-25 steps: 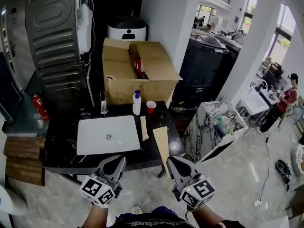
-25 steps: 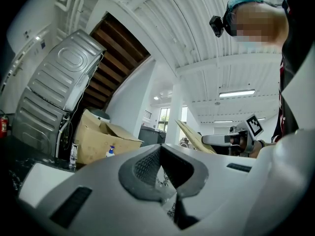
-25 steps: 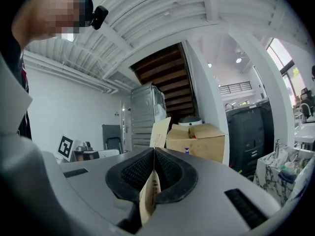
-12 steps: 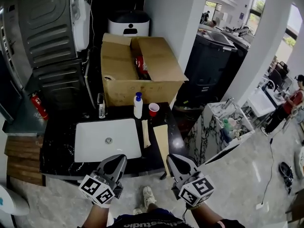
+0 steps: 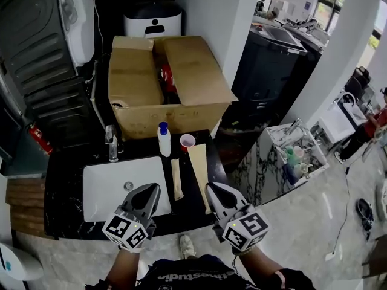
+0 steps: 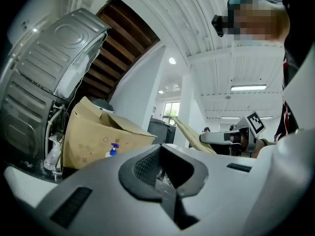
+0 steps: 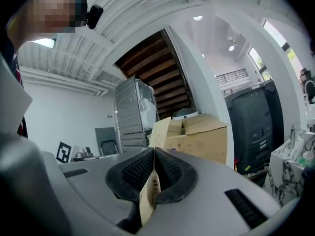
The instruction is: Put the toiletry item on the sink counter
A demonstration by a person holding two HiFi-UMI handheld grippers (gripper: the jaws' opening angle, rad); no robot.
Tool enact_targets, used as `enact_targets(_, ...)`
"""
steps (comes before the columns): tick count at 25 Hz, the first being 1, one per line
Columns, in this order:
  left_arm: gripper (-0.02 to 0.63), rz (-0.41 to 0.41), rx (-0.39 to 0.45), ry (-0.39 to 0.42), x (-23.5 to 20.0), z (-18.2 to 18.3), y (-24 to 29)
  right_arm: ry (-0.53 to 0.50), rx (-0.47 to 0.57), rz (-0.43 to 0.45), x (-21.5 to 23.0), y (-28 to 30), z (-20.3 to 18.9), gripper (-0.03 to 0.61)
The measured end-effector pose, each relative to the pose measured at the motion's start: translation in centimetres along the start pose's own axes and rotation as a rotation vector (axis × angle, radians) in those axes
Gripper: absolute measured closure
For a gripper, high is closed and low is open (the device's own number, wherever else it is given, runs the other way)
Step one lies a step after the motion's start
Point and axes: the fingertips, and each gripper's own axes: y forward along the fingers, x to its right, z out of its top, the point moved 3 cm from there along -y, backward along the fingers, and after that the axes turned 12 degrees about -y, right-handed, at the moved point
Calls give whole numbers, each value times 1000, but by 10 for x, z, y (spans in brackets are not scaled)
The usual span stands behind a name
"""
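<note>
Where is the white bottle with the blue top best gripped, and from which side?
Probably the white body of the bottle, just under the blue top, coming from the front over the basin. It stands upright, the cardboard box is close behind, and the red cup stands at its right. The left gripper is empty; the right gripper holds a long flat box.

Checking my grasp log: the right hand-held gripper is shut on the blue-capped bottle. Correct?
No. The right hand-held gripper is shut on a flat tan packet, as the right gripper view shows. The blue-capped bottle stands behind the sink.
</note>
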Motion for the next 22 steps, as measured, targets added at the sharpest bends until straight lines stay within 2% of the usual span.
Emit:
enact_targets(4, 600, 16, -34, 12, -24, -16, 40, 33, -53, -11, 37, 28, -25, 537)
enact_targets(9, 600, 51, -92, -37, -54, -51, 61, 137, -171, -46, 72, 58, -88, 537)
enact_targets(12, 600, 72, -130, -56, -69, -72, 69, 206, -254, -53, 84, 72, -130, 537)
enact_targets(16, 600, 100, -172, -82, -87, -94, 81, 234, -348, -59, 96, 89, -178, 537)
enact_targets(22, 600, 117, -221, -123, -103, -122, 90, 289, -509, -114, 118, 107, -235, 537)
